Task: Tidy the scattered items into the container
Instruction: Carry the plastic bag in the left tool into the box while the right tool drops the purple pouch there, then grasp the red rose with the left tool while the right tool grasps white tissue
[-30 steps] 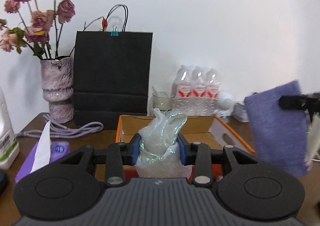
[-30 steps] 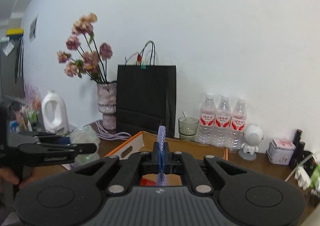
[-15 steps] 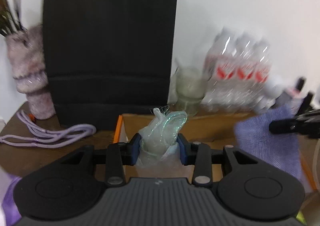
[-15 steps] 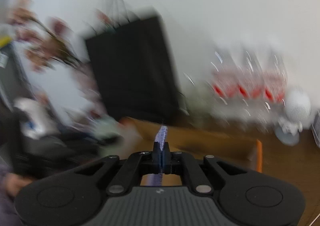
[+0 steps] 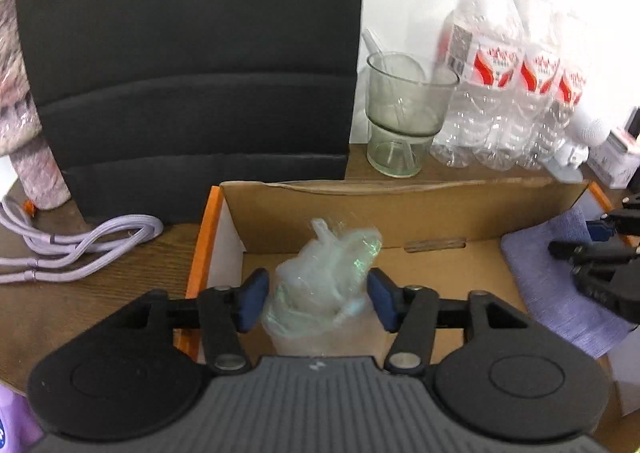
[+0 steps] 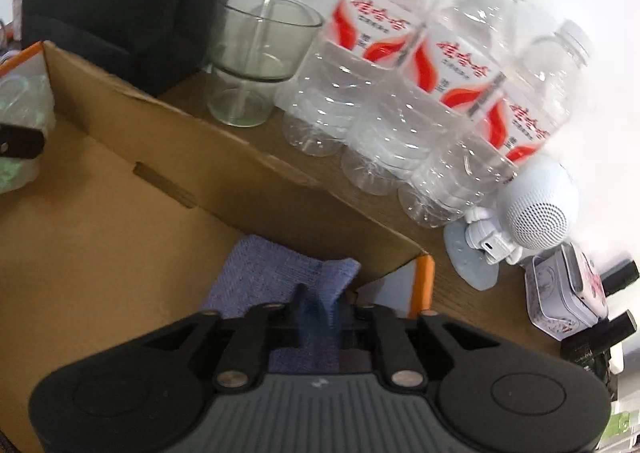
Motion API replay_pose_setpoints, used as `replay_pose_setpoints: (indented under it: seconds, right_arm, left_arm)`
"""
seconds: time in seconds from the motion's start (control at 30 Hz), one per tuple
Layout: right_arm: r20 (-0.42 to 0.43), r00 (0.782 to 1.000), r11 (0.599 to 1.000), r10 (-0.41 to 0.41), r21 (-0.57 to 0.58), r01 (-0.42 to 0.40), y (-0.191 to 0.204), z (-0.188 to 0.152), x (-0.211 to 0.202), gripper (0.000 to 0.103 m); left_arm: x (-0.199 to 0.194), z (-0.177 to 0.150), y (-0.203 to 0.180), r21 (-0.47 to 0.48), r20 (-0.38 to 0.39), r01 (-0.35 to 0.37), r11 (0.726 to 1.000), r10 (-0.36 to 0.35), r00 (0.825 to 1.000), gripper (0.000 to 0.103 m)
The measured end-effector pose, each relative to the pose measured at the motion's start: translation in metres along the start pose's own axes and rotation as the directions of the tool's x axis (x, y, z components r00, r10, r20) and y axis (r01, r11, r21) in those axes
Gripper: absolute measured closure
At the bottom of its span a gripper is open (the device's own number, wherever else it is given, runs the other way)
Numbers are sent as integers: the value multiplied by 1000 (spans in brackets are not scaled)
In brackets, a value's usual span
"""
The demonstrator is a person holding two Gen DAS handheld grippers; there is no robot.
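Note:
The cardboard box [image 5: 400,205] with orange edges is the container; it also shows in the right wrist view [image 6: 120,237]. My left gripper [image 5: 316,301] hangs over the box's left part with its jaws spread; the clear iridescent plastic bag [image 5: 328,285] sits between the blue pads [image 5: 252,299] with small gaps on both sides. My right gripper [image 6: 318,313] is over the box's far right corner, jaws a little apart around the purple cloth [image 6: 276,277], which lies on the box floor. The cloth [image 5: 552,277] and right gripper also show at the right of the left wrist view.
A black paper bag [image 5: 192,65] stands behind the box. A glass cup [image 6: 256,57] with a stirrer and three water bottles [image 6: 420,85] stand behind the far wall. A white speaker figure [image 6: 528,213] and a tin [image 6: 568,293] sit right. A purple cable [image 5: 80,241] lies left.
Both grippers have moved forward and down into the box. The left jaws have opened off the plastic bag. The right jaws have parted and the cloth has dropped onto the box floor.

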State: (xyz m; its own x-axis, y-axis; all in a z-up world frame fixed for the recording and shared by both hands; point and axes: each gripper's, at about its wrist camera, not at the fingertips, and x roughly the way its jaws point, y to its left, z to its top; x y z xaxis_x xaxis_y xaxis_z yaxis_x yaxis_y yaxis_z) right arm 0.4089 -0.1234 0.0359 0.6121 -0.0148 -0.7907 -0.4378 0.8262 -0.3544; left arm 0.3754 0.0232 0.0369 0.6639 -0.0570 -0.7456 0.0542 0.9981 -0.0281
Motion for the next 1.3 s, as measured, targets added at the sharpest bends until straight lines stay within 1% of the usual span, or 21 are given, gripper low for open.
replay_pose_setpoints:
  seconds: [0.07, 0.13, 0.17, 0.23, 0.37, 0.43, 0.5, 0.53, 0.57, 0.67, 0.7, 0.73, 0.8, 0.83, 0.87, 0.93, 1.03, 1.1, 1.17, 1.23, 1.3]
  right_arm:
    - [7, 1000, 1000, -14, 20, 14, -4, 4, -11, 60]
    - [24, 1000, 999, -8, 51, 7, -14, 9, -28, 55]
    - [27, 1000, 997, 1, 76, -3, -19, 12, -37, 47]
    - [29, 999, 988, 32, 150, -36, -33, 15, -59, 39]
    - [56, 988, 946, 146, 283, -156, -52, 7, -104, 38]
    - [76, 979, 925, 189, 320, -203, -54, -2, -126, 34]
    - [96, 973, 913, 211, 337, -232, -50, -15, -146, 27]
    - [110, 971, 914, 212, 328, -237, -45, -23, -154, 21]
    - [127, 969, 920, 210, 309, -240, -38, -31, -161, 16]
    - [183, 967, 940, 177, 261, -221, -15, -57, -180, 16]
    - [232, 961, 941, 153, 264, -213, -10, -66, -187, 16]
    - [293, 947, 938, 135, 271, -217, -7, -76, -195, 16]
    - [436, 892, 924, 117, 280, -258, 0, -98, -211, 15]
    - [481, 868, 918, 118, 280, -280, 3, -106, -217, 14]
    - [505, 856, 912, 113, 289, -291, 6, -112, -221, 14]
    - [527, 846, 904, 80, 320, -285, 13, -122, -226, 14]
    - [564, 826, 916, 17, 323, -239, 26, -141, -237, 10]
    - [587, 809, 918, -11, 327, -225, 36, -163, -243, 7]
    - [596, 803, 922, -3, 312, -228, 48, -187, -247, 7]
    - [600, 800, 921, -13, 319, -224, 59, -212, -255, 6]
    - [614, 789, 915, -24, 330, -230, 71, -241, -261, 0]
  left_arm:
    - [-12, 8, 2, -8, 12, -2, 1000, 3, 1000, 30]
    - [-26, 16, 1, 5, 25, -25, 1000, 25, 999, 28]
    - [-34, 19, 1, 8, 24, -40, 999, 40, 999, 28]
    - [-50, 24, 0, -2, 16, -49, 999, 49, 999, 27]
    - [-94, 20, 0, -20, 28, -20, 1000, 20, 999, 15]
    - [-114, 10, -6, -4, 50, -28, 1000, 28, 998, 10]
    - [-138, -8, -11, 14, 115, -12, 1000, 10, 993, 6]
    - [-149, -19, -14, 23, 153, -3, 1000, 0, 988, 2]
    - [-159, -29, -18, 30, 184, -4, 1000, -2, 983, 1]
    - [-184, -60, -24, 20, 291, -27, 999, 20, 956, 0]
    - [-192, -70, -24, 8, 337, -24, 1000, 20, 941, 0]
    - [-199, -80, -25, -4, 384, -16, 1000, 17, 923, 0]
    - [-212, -97, -25, -8, 455, 10, 1000, -5, 891, 0]
    - [-217, -102, -25, -14, 470, 15, 1000, -6, 882, 0]
    - [-221, -107, -25, -20, 478, 12, 1000, -1, 879, 0]
    - [-228, -118, -24, -30, 496, 4, 1000, 12, 868, 0]
    - [-237, -151, -20, -35, 541, -12, 999, 29, 840, 0]
    - [-242, -176, -17, -28, 537, -22, 999, 33, 843, 0]
    - [-250, -203, -16, -27, 526, -24, 999, 34, 850, 0]
    - [-260, -233, -17, -45, 535, -40, 998, 58, 843, 0]
    - [-267, -263, -23, -48, 547, -91, 995, 102, 831, 0]
